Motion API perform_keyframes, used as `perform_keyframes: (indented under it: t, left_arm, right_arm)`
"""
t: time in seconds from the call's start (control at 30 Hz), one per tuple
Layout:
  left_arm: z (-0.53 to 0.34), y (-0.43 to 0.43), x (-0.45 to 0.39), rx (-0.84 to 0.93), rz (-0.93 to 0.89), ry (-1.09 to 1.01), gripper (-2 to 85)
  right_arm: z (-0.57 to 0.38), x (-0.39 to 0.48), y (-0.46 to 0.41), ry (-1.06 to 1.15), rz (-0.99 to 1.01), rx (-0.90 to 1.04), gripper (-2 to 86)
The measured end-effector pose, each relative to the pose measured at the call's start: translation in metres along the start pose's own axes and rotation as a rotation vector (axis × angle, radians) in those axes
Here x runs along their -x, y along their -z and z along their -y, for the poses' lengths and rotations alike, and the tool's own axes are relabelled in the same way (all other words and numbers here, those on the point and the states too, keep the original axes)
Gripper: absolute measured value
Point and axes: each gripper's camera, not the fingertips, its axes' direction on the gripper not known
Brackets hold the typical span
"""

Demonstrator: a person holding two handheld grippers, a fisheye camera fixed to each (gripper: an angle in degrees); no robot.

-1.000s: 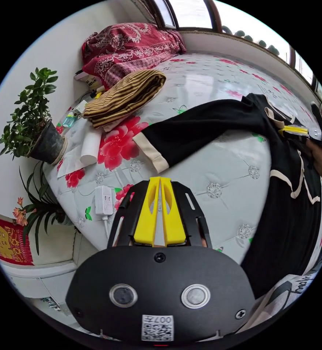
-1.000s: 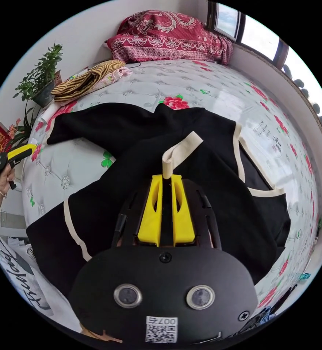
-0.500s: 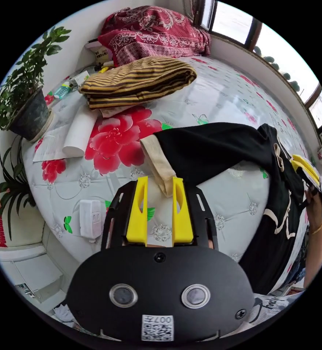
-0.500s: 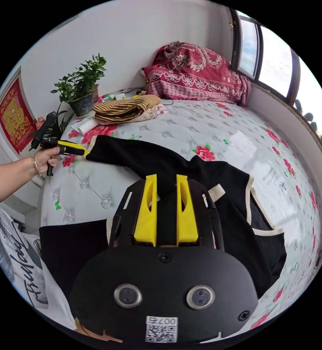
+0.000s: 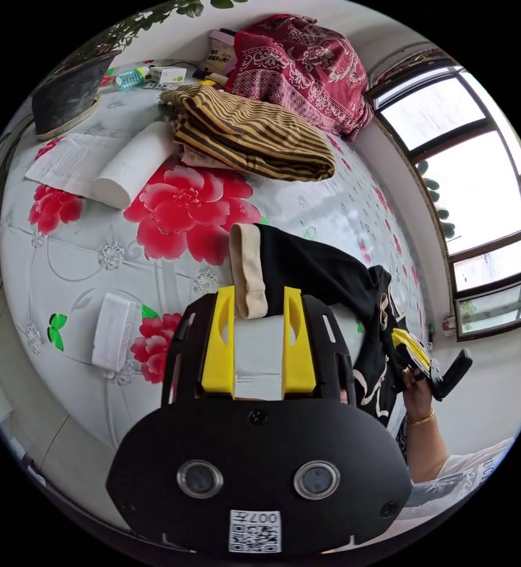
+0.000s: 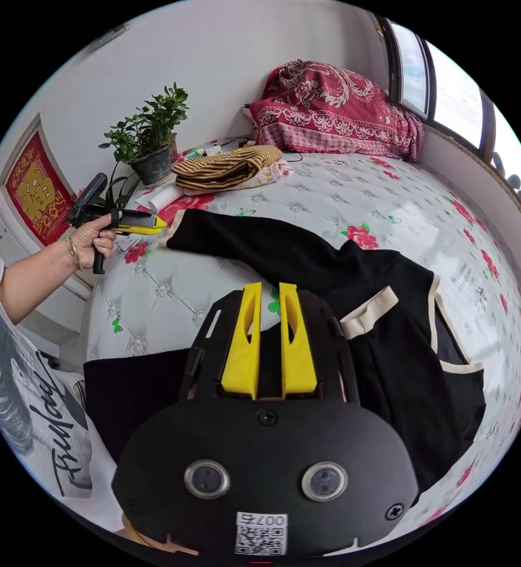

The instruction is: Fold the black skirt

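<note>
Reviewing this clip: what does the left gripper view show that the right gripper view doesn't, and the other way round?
The left gripper view adds a white plug adapter on the mattress and the right hand holding the right tongs. The right gripper view adds a red wall hanging and the left hand holding the left tongs. Shared: the black garment, its cream cuff, the striped folded cloth, the red quilt and the plant pot.
</note>
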Motion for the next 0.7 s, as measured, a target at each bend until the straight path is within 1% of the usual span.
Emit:
perform_keyframes:
  t: [0.1, 0.17, 0.23, 0.3, 0.37, 0.43, 0.5, 0.57, 0.63, 0.7]
  left_arm:
    - [0.002, -0.004, -0.001, 0.02, 0.053, -0.027, 12.9]
    - [0.008, -0.016, 0.003, 0.043, 0.054, -0.016, 13.0]
    - [0.013, -0.028, 0.006, 0.055, 0.083, 0.001, 11.9]
    - [0.016, -0.031, 0.01, 0.017, 0.152, 0.005, 8.8]
    - [0.016, -0.032, 0.017, 0.014, 0.166, 0.013, 6.0]
    - [0.015, -0.03, 0.031, -0.001, 0.098, 0.039, 1.8]
    - [0.011, -0.016, 0.053, -0.09, -0.045, 0.103, 0.1]
    - [0.01, 0.0, 0.057, -0.172, -0.13, 0.102, -0.4]
    - [0.014, 0.018, 0.04, -0.225, -0.147, 0.008, -0.7]
    - [0.02, 0.04, -0.007, -0.263, -0.162, -0.184, -0.8]
  right_arm:
    - [-0.011, -0.006, 0.004, -0.01, -0.014, 0.01, 4.4]
    - [-0.016, -0.009, 0.006, -0.018, -0.015, 0.011, 4.5]
    - [-0.019, -0.011, 0.009, -0.03, -0.009, 0.011, 4.6]
    - [-0.023, -0.011, 0.015, -0.036, -0.018, 0.008, 4.7]
    - [-0.025, -0.011, 0.021, -0.031, -0.032, 0.003, 4.8]
    - [-0.028, -0.011, 0.027, -0.026, -0.046, 0.004, 4.7]
    - [-0.033, -0.014, 0.035, -0.036, -0.057, 0.005, 4.5]
    - [-0.038, -0.019, 0.043, -0.058, -0.063, 0.002, 4.2]
    - [-0.045, -0.024, 0.05, -0.081, -0.072, 0.001, 4.0]
    - [-0.054, -0.03, 0.061, -0.116, -0.083, 0.002, 3.8]
